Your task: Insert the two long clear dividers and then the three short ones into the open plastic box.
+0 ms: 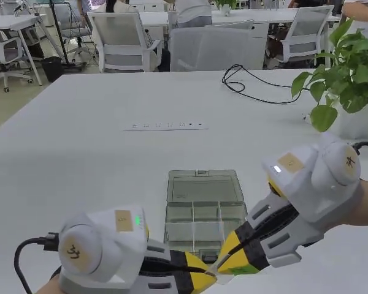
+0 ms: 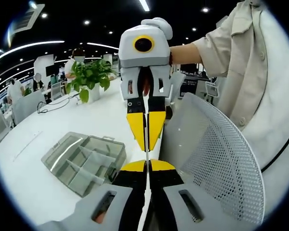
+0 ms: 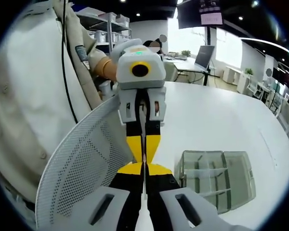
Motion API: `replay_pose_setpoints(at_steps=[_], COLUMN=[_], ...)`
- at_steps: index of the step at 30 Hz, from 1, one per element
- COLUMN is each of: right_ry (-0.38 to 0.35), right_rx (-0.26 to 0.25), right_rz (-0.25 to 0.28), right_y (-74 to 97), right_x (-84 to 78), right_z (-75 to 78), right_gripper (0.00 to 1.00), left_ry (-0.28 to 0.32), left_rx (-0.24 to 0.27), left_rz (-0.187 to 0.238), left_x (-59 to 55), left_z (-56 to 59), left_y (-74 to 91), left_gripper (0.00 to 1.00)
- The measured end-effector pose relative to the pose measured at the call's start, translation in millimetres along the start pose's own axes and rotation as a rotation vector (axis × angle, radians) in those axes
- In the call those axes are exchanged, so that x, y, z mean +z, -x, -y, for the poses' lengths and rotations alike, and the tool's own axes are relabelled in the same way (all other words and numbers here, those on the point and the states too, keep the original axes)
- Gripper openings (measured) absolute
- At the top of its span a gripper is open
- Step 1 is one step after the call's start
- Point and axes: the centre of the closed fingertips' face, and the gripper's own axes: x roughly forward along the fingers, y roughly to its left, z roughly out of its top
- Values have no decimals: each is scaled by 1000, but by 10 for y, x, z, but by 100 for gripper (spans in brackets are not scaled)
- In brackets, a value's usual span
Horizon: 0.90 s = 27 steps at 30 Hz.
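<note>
On the white office tabletop [image 1: 80,153] lies the open plastic box [image 1: 203,184]. Just near of it, a clear divider [image 1: 217,268] is clamped by left gripper [image 1: 199,280] and right gripper [image 1: 233,258], both closed on it. It is judged light, stiff and slippery, best held by its ends.

Bright, even overhead light falls on my white table [image 1: 80,159]; the clear box [image 1: 178,211] throws almost no shadow; in my left gripper view a pale streak of glare lies on its lid [image 2: 67,154]; far above the box, ceiling lamps [image 2: 144,5] burn white against dark; both round views bend at their edges.
</note>
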Motion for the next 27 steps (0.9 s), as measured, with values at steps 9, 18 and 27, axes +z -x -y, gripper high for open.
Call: replay_pose_setpoints(at_steps=[9, 18, 27], right_ry=[-7, -22, -24], right_rx=[-34, -72, -124], right_rz=[-46, -163, -293], right_y=[61, 153, 232], right_x=[20, -87, -203], right_z=[112, 289, 516], right_gripper=[2, 2, 2], left_ry=[32, 75, 157], left_rx=[64, 136, 242], left_rz=[51, 89, 149], left_x=[76, 86, 105], left_z=[-107, -240, -440], left_y=[20, 74, 154], left_gripper=[7, 17, 28])
